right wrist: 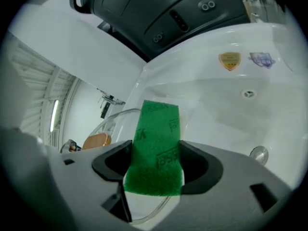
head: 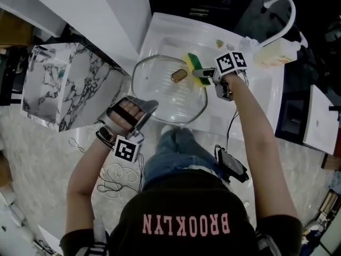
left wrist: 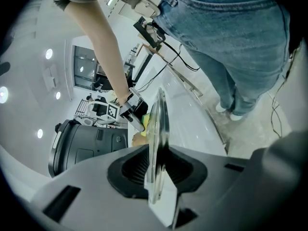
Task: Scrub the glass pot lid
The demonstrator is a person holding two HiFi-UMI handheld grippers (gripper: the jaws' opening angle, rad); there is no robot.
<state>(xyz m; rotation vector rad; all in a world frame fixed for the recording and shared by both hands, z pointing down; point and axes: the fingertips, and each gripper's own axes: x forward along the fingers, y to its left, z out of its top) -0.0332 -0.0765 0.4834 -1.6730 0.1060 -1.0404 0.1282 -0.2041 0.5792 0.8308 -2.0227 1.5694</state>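
1. The glass pot lid (head: pixel 169 89) sits over the left part of the white sink (head: pixel 254 97). Its brown knob (head: pixel 179 76) shows towards the far side.
2. The left gripper (head: pixel 145 108) is clamped on the lid's near-left rim. In the left gripper view the lid (left wrist: pixel 157 138) stands edge-on between the closed jaws.
3. The right gripper (head: pixel 204 73) grasps a green-and-yellow sponge (head: pixel 194 63), which is pressed against the lid's far-right edge, just beside the knob.
4. Open basin lies to the lid's right, down to the drain (right wrist: pixel 259 153).
5. The lid's left edge is near a marbled box (head: pixel 69 84).
6. A soap bottle (head: pixel 274 53) and faucet (head: pixel 282 12) stand at the far right, well apart.
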